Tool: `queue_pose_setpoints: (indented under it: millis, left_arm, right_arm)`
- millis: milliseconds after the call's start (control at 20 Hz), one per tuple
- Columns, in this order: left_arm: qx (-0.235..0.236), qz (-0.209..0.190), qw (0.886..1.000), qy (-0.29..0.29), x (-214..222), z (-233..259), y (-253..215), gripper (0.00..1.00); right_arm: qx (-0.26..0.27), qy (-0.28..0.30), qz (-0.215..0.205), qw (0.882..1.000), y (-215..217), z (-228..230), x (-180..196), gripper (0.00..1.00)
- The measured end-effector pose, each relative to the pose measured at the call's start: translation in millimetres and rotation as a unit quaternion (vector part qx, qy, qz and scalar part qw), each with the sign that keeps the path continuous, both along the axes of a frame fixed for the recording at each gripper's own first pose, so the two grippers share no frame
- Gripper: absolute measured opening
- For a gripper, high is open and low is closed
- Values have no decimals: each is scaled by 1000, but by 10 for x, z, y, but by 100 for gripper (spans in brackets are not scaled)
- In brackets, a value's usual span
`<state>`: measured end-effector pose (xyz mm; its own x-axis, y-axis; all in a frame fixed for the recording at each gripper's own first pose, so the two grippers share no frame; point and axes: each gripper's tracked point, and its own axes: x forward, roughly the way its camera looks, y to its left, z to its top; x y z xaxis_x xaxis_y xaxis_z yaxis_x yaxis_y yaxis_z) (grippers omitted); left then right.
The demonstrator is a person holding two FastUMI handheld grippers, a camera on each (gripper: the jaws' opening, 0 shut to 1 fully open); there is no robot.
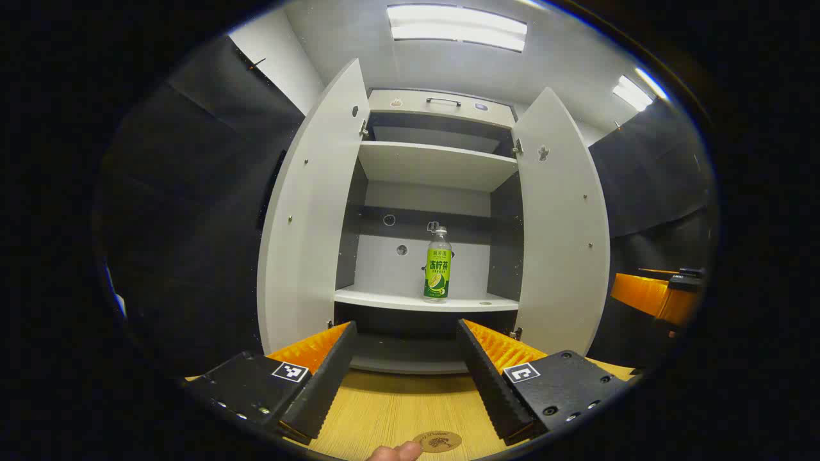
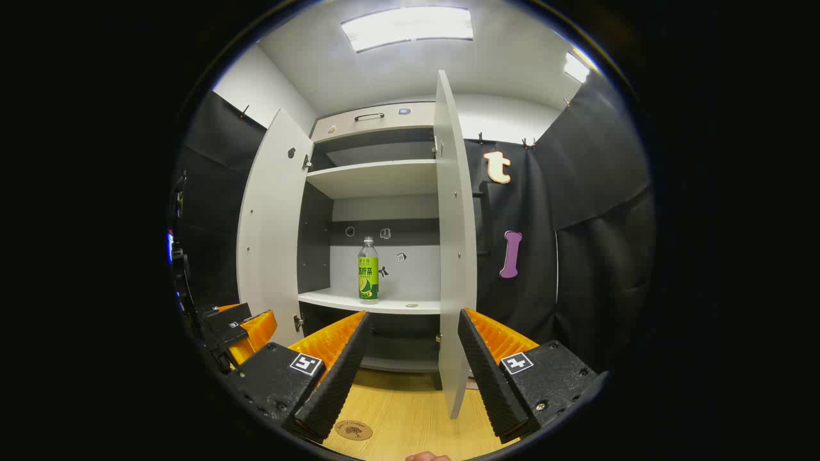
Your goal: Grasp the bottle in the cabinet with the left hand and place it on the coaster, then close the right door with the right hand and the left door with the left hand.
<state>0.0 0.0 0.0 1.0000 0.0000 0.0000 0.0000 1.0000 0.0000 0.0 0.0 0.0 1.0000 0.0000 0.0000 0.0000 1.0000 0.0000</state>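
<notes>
A clear bottle (image 1: 437, 265) with a green label stands upright on the middle shelf (image 1: 384, 298) of the white cabinet, also visible as the bottle (image 2: 368, 270) in the right gripper view. Both cabinet doors stand wide open: the left door (image 1: 307, 211) and the right door (image 1: 564, 224). My left gripper (image 1: 405, 339) is open, well short of the bottle, above the wooden table. A round brown coaster (image 1: 437, 441) lies on the table below it. My right gripper (image 2: 413, 333) is open too, near the right door's edge (image 2: 456, 256). The coaster (image 2: 353, 429) lies below its left finger.
The wooden table (image 1: 397, 403) runs up to the cabinet's foot. An upper shelf (image 1: 435, 163) and a top drawer with a black handle (image 1: 443, 101) sit above. The other gripper (image 1: 660, 294) shows at the right edge. A fingertip (image 1: 394, 452) rests near the coaster.
</notes>
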Motion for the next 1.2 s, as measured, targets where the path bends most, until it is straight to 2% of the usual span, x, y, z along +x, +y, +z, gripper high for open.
queue_pose_setpoints:
  millis: [50,200,250,400,450,550,600,650,900,950,1000,1050,1200]
  left_arm:
    - [0,-1,1000,-1,-1,2,-2,94]
    - [-4,-5,1000,5,0,-30,-16,94]
    - [-4,-3,1000,6,4,-34,-10,99]
    - [-3,-2,1000,9,13,-55,-2,99]
    - [-4,-3,1000,10,11,-55,-2,94]
    - [-5,-2,1000,10,21,-74,15,94]
    - [-4,-1,1000,11,22,-85,20,99]
    - [-5,-1,1000,11,31,-83,24,94]
    - [0,-7,1000,9,59,-59,-1,95]
    - [1,-9,1000,9,71,-58,-3,99]
    - [1,-12,1000,10,78,-49,-14,99]
    - [1,-13,1000,10,91,-45,-17,94]
    - [-3,-26,1000,11,164,-7,-65,94]
  right_arm:
    - [1,1,-2,1000,-6,-6,-5,84]
    - [-1,6,-3,1000,-3,-39,-18,84]
    - [-4,8,-4,1000,-9,-44,-8,84]
    - [-2,11,-3,1000,0,-73,5,84]
    - [0,12,-2,1000,8,-73,8,84]
    - [-1,13,-2,1000,12,-72,20,84]
    - [-3,13,-2,1000,14,-77,18,84]
    - [-5,12,-2,1000,17,-69,16,84]
    - [-10,5,-2,1000,36,-29,30,83]
    - [-10,5,-2,1000,42,-29,39,84]
    - [-11,6,-2,1000,45,-34,44,84]
    - [-10,6,-2,1000,47,-36,44,84]
    - [-8,7,-2,1000,42,-45,59,84]
